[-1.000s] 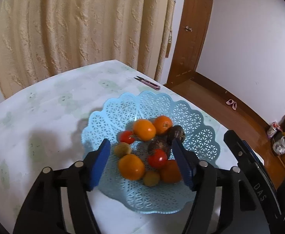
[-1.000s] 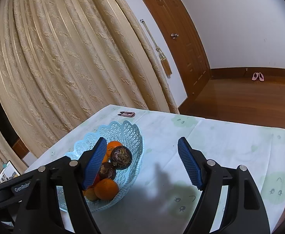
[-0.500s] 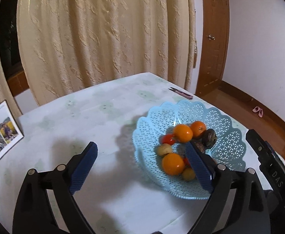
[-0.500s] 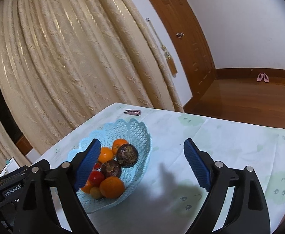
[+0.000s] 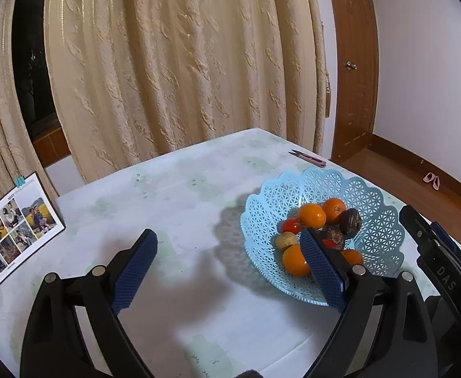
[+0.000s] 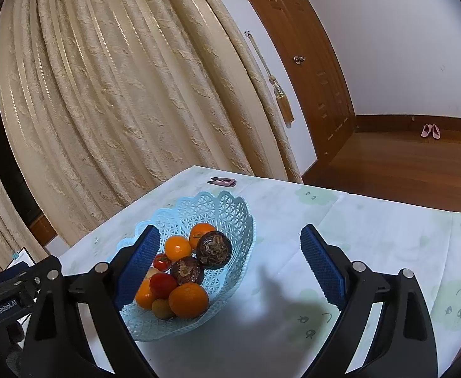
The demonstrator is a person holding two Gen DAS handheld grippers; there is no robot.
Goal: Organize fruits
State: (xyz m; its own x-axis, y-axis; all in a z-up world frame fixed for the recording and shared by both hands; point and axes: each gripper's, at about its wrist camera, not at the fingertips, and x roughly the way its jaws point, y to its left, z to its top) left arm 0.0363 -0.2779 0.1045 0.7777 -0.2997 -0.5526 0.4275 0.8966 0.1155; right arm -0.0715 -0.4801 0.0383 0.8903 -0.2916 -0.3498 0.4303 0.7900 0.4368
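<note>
A light blue lattice basket (image 5: 378, 220) (image 6: 230, 214) sits on the table and holds several fruits: oranges (image 5: 311, 215) (image 6: 188, 300), dark brown round fruits (image 5: 350, 220) (image 6: 214, 249), small red tomatoes (image 5: 291, 226) (image 6: 162, 284) and small tan fruits (image 5: 285, 240). My left gripper (image 5: 227, 252) is open and empty, above bare table left of the basket. My right gripper (image 6: 229, 253) is open and empty, above the basket's right rim. The right gripper's body (image 5: 441, 271) shows in the left wrist view.
A photo calendar card (image 5: 16, 226) stands at the table's left edge. Pink snips (image 5: 309, 157) (image 6: 222, 182) lie near the far corner. Curtains hang behind the table. A wooden door and floor with pink slippers (image 6: 430, 131) are to the right.
My left gripper has swung left and back from over the basket, so the basket now lies to its right. My right gripper has shifted slightly, bringing the basket more into view.
</note>
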